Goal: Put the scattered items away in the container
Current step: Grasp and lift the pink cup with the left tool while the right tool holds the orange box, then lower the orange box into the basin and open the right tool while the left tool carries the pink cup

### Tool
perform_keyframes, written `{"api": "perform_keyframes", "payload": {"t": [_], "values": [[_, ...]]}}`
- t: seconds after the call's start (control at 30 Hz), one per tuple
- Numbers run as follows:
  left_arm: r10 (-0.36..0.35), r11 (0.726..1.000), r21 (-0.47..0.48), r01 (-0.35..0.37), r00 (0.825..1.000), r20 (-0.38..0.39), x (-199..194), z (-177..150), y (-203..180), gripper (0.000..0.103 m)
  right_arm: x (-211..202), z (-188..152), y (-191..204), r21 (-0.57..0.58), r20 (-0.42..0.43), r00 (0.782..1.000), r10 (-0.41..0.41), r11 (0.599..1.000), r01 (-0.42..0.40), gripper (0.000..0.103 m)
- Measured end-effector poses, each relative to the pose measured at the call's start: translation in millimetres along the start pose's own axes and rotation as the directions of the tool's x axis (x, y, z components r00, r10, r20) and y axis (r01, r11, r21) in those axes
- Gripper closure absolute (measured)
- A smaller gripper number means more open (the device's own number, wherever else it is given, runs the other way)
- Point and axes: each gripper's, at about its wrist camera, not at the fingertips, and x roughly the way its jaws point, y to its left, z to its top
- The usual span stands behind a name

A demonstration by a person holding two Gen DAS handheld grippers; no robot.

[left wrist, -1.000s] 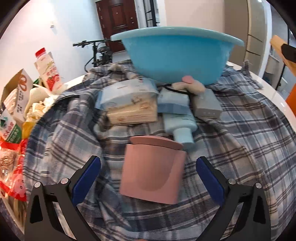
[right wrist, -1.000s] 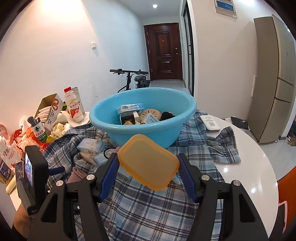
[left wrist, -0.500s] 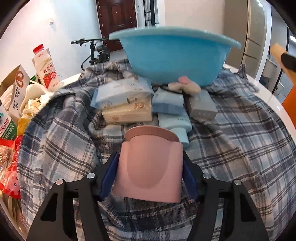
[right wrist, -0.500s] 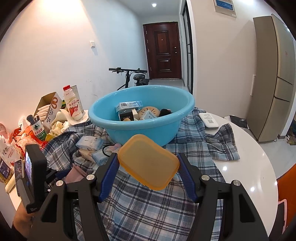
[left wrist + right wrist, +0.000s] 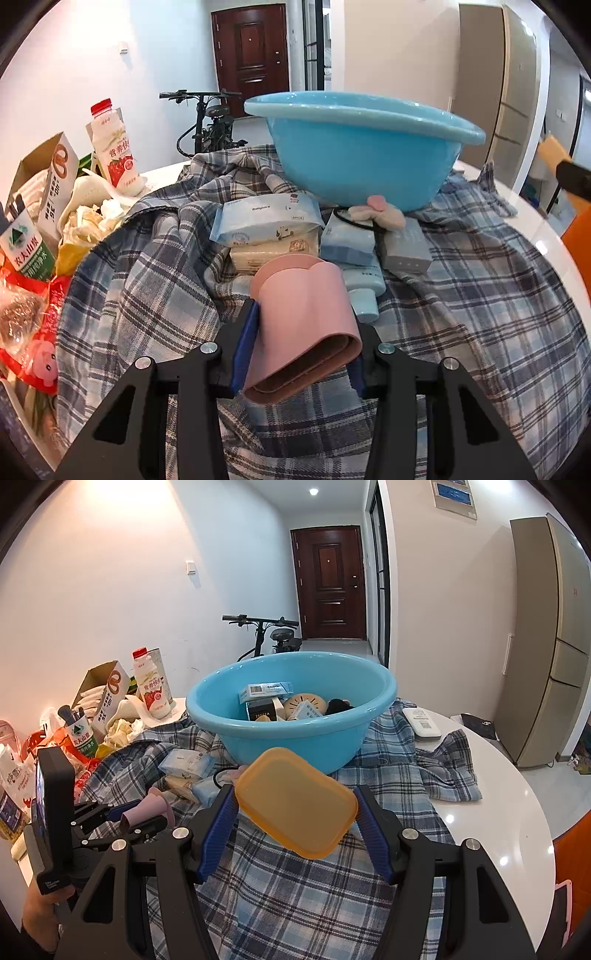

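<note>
My left gripper (image 5: 301, 332) has its jaws closing on a soft pink cup (image 5: 303, 306). Both blue pads press its sides, squashing it out of round and holding it tilted above the plaid cloth (image 5: 147, 280). In the right wrist view the same pink cup (image 5: 147, 808) shows low at the left. My right gripper (image 5: 295, 812) is shut on an orange plastic box (image 5: 291, 794), held in the air in front of the blue basin (image 5: 295, 734). Several small boxes and packs lie inside the basin. Before the basin (image 5: 362, 158) lie a wipes pack (image 5: 266, 218), a pale blue tube (image 5: 364, 288) and a grey box (image 5: 406, 247).
Snack bags, a carton and a strawberry milk bottle (image 5: 116, 147) crowd the table's left side. A white remote (image 5: 421, 722) lies on the cloth to the right of the basin. The round white table's edge (image 5: 517, 794) curves along the right. A bicycle stands behind.
The left jaws went from wide open around the pink cup to pressing on it, squeezing it narrower. The cup has come up off the cloth. The right gripper and orange box stayed put.
</note>
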Motion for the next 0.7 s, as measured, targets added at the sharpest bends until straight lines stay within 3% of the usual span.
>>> {"api": "perform_keyframes", "payload": {"t": [0.37, 0.7], "values": [[0.031, 0.999, 0.020, -0.035, 0.988, 0.155, -46, 45, -20, 0.062, -1, 16, 2, -0.005, 0.023, 1.000, 0.001, 1.000, -0.001, 0.037], [0.069, 0.997, -0.049, -0.059, 0.966, 0.249, -67, 102, -15, 0.062, -2, 60, 10, -0.027, 0.091, 0.996, -0.016, 0.999, 0.019, 0.037]]}}
